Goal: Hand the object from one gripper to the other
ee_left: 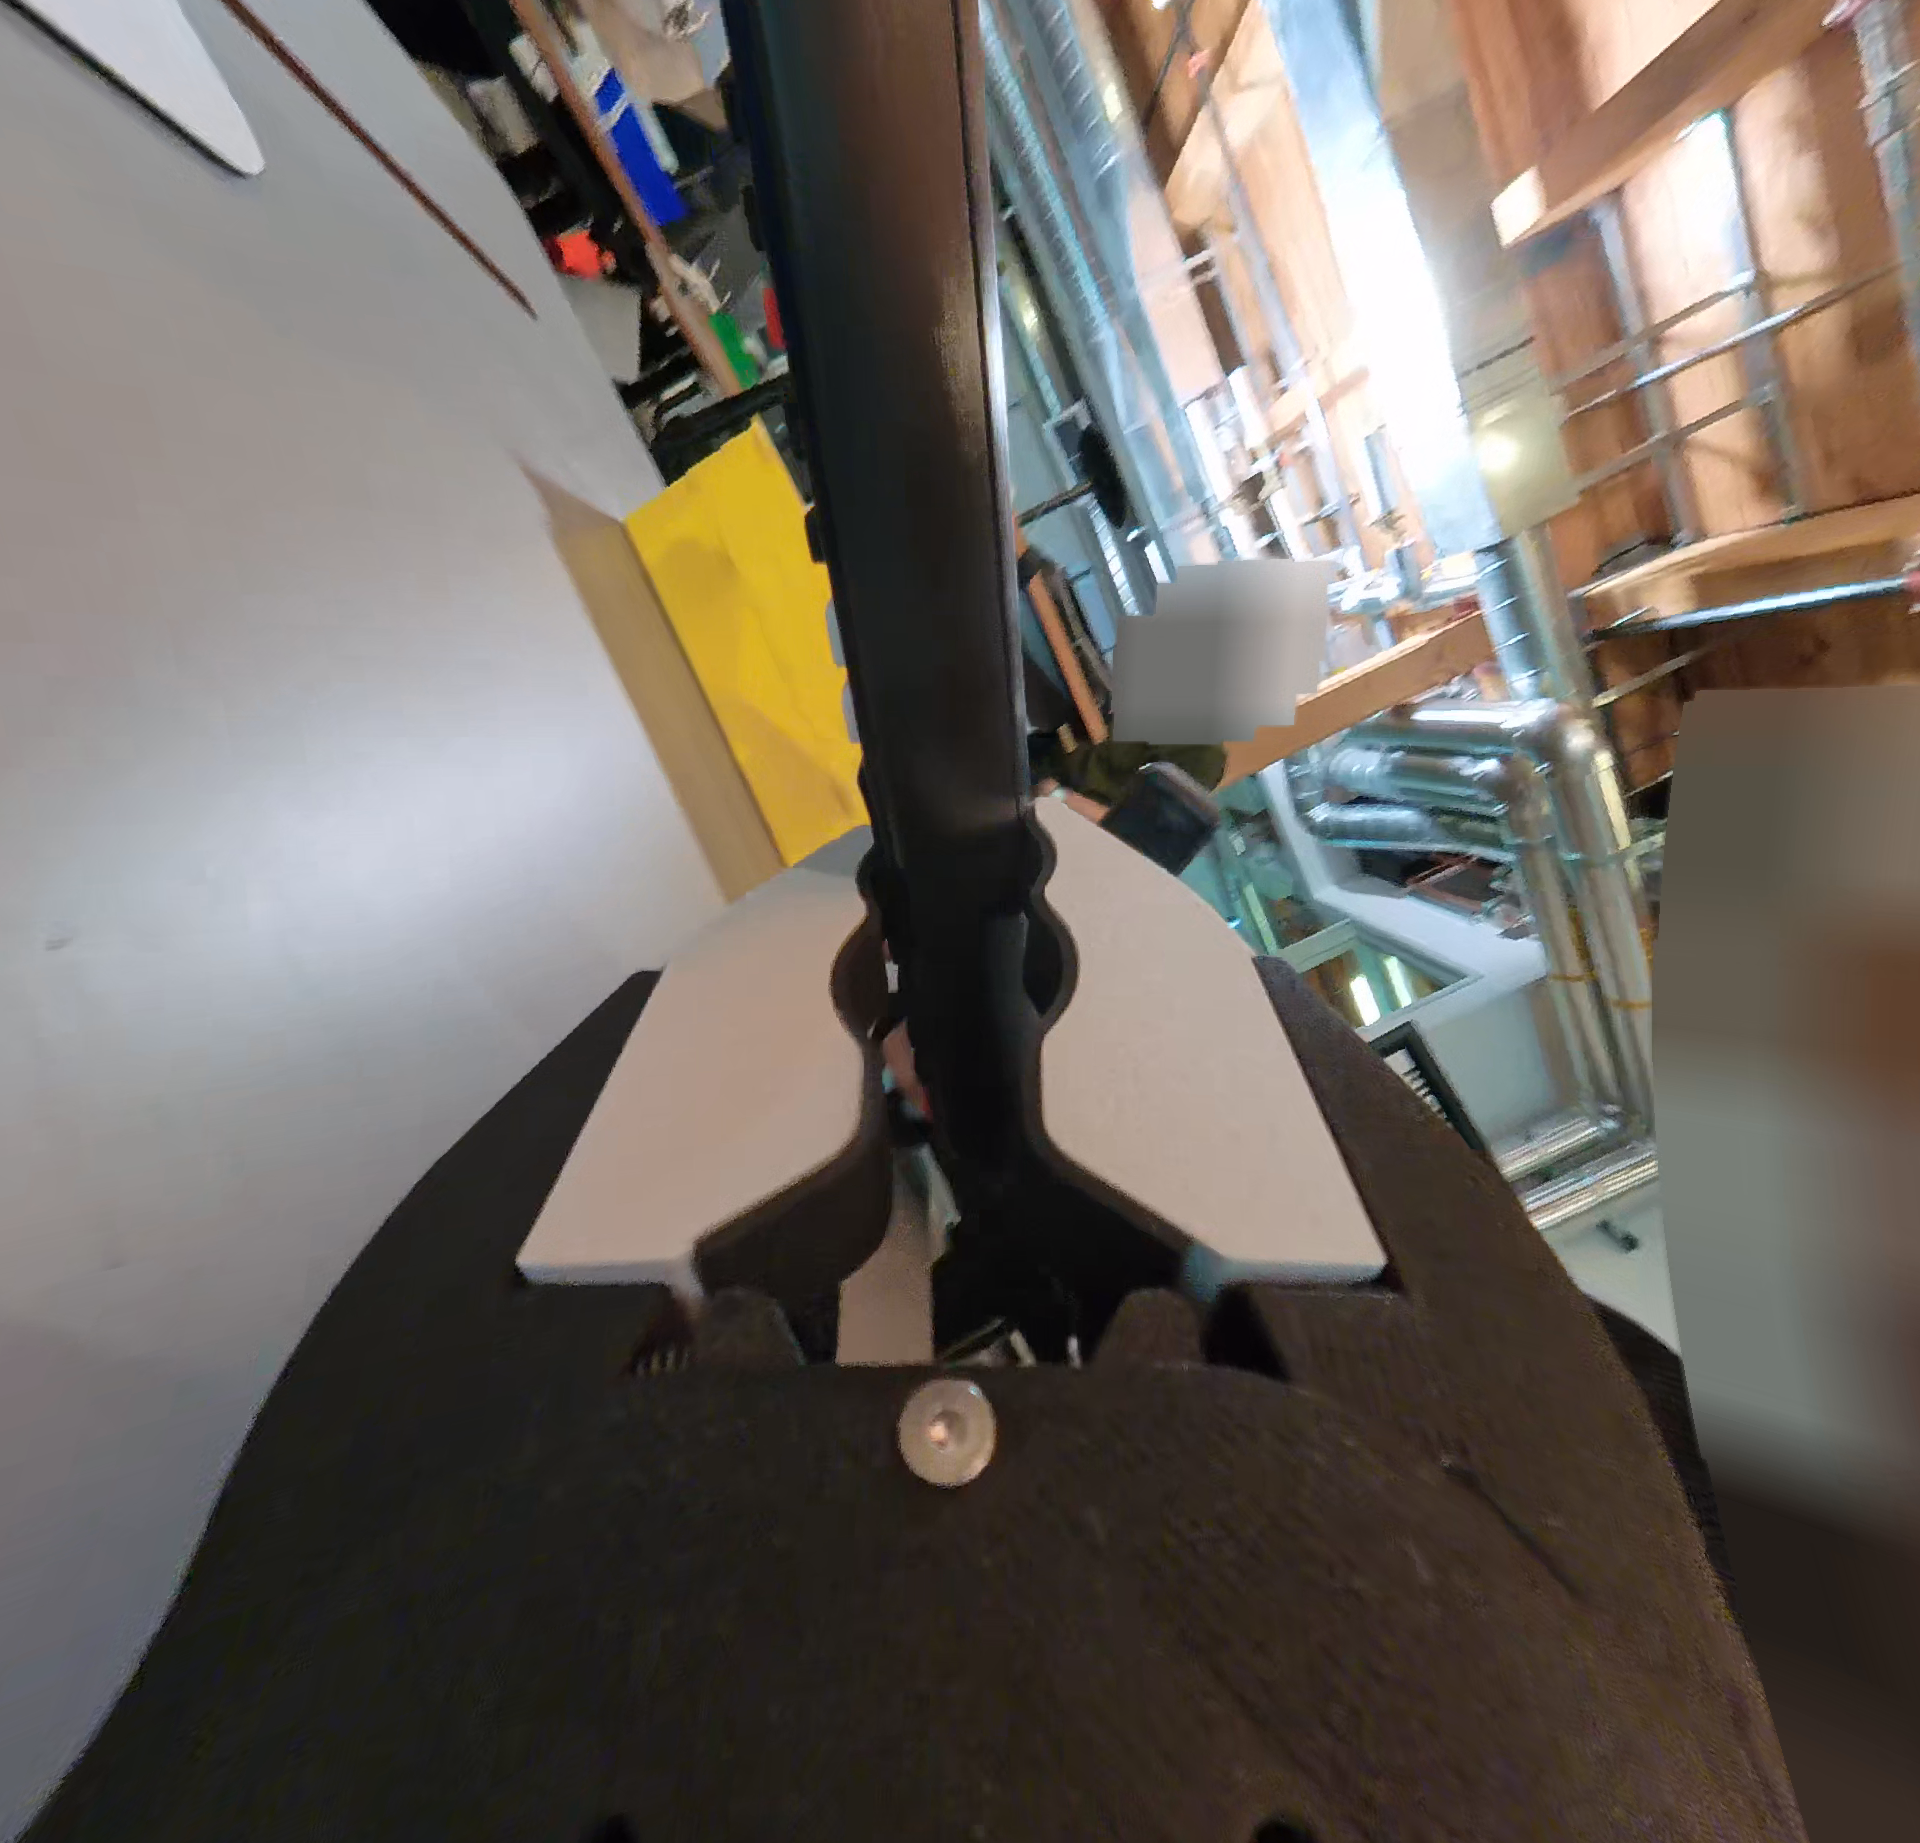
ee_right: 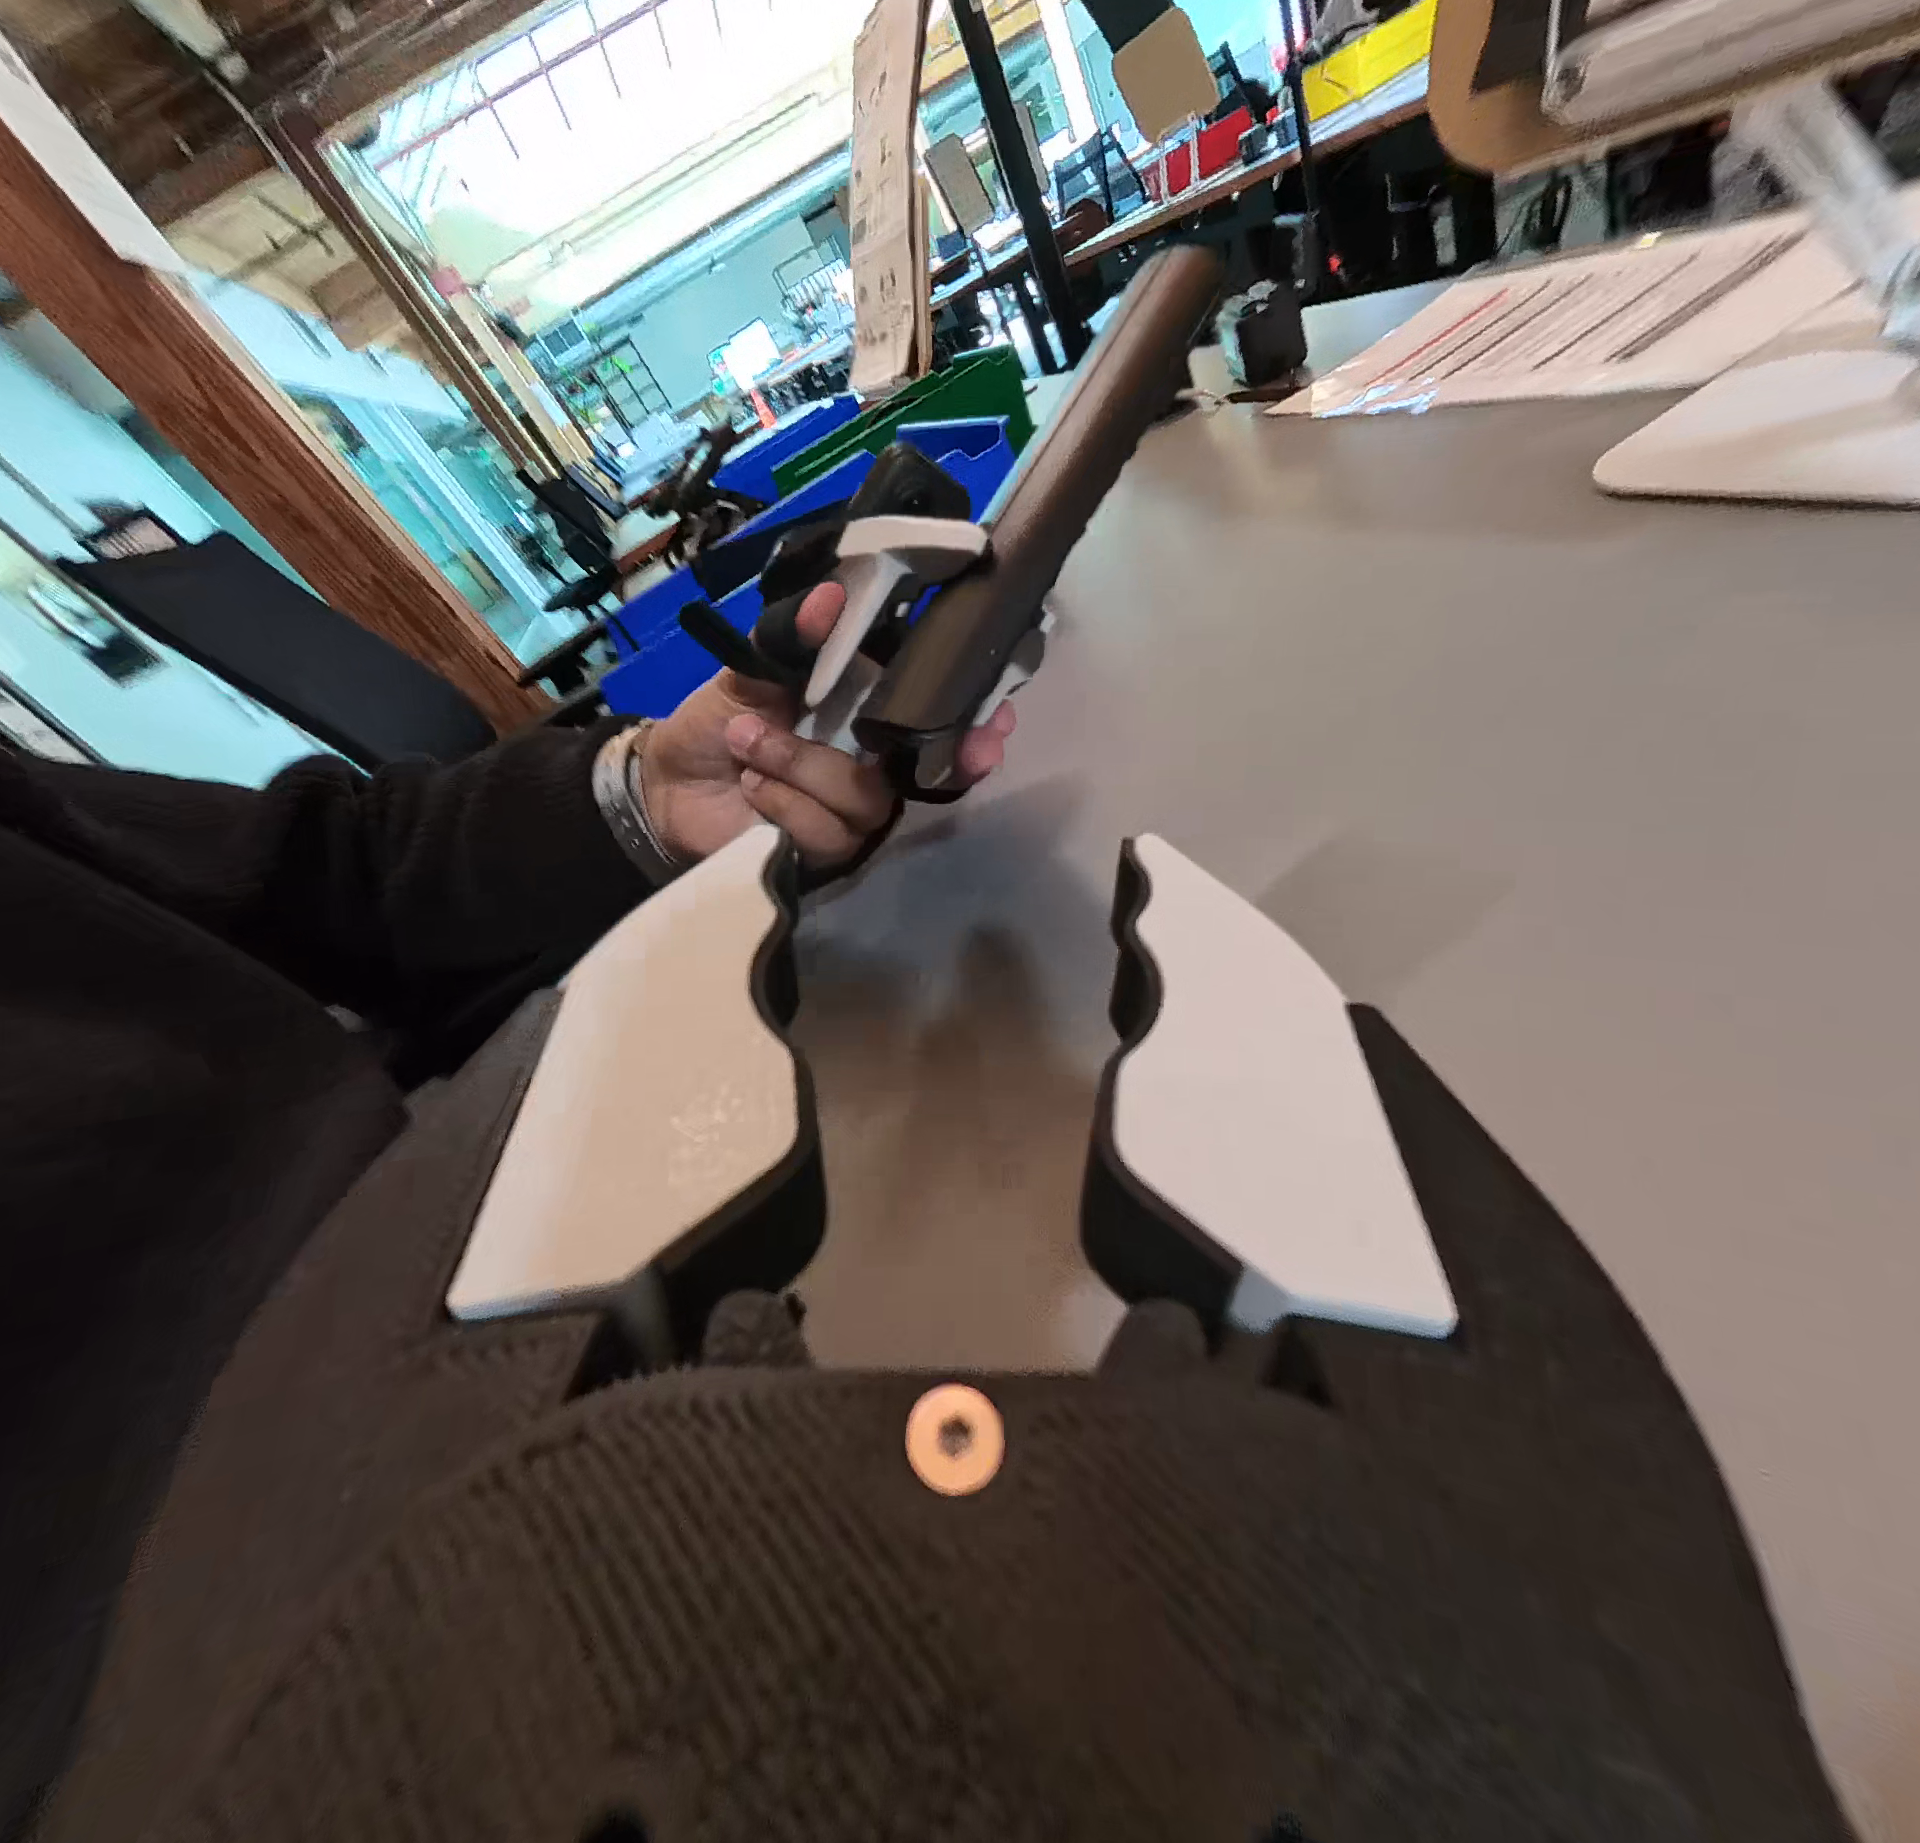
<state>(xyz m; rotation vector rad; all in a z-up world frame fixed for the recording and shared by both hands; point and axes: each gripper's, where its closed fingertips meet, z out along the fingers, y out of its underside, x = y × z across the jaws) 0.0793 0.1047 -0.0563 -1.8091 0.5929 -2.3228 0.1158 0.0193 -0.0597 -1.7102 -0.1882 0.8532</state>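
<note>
My left gripper (ee_left: 951,858) is shut on a long dark tube (ee_left: 894,391) that sticks straight out ahead of it and runs off the top of the left wrist view. In the right wrist view the same tube (ee_right: 1091,443) shows held by the left gripper (ee_right: 935,650) in a person's hand (ee_right: 769,765), tilted up and to the right above the grey table (ee_right: 1403,806). My right gripper (ee_right: 956,868) is open and empty, below and in front of the held tube, a short way from it.
A white monitor base (ee_right: 1766,432) and a sheet of paper (ee_right: 1558,339) lie on the table at the far right. Blue and green bins (ee_right: 831,474) stand beyond the table's left edge. A grey wall (ee_left: 260,650) fills the left of the left wrist view. The gap from one gripper's tips to the other's is roughly 10 centimetres.
</note>
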